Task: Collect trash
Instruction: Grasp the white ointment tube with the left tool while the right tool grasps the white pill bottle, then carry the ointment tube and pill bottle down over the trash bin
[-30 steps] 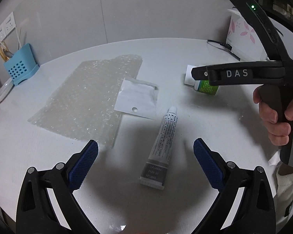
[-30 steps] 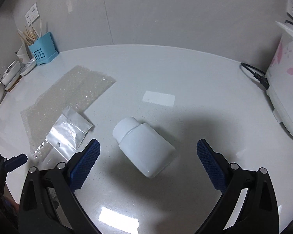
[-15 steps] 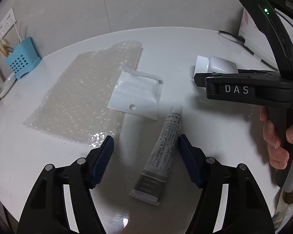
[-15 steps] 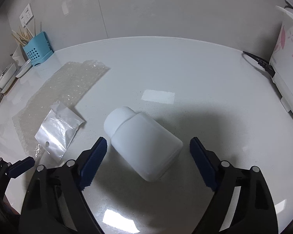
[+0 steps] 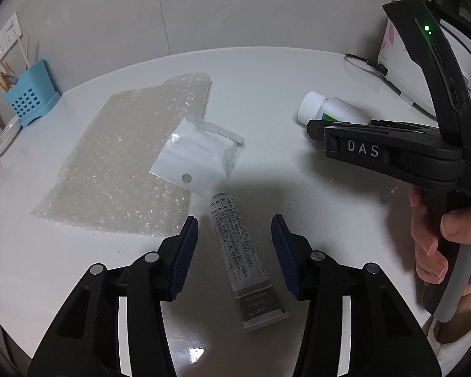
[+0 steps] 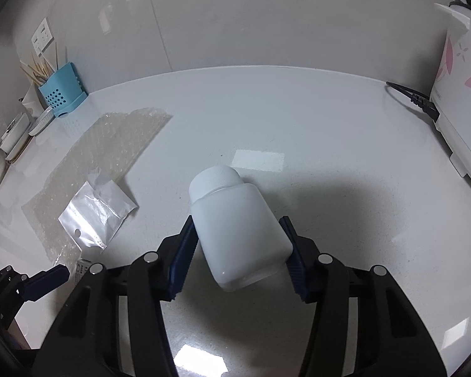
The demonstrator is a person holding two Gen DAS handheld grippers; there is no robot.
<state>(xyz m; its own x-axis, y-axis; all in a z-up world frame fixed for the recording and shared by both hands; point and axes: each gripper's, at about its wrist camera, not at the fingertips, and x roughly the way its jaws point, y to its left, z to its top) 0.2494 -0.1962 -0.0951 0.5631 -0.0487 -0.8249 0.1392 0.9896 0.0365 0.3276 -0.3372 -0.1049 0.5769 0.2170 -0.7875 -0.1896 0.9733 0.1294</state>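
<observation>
Bubble wrap (image 5: 125,163) lies ahead-left of the left gripper (image 5: 232,251), small plastic bag (image 5: 197,163) on its edge. Left jaws closing, not yet touching the tube (image 5: 240,257) lying on the table (image 5: 267,72) between them. Right gripper (image 6: 240,251): jaws closing, both pads against the white bottle (image 6: 235,229), cap pointing away.

white table (image 5: 298,72) | bubble wrap (image 5: 119,157) | tube (image 5: 238,251) | bottle (image 6: 238,229) | blue holder (image 5: 31,100)
</observation>
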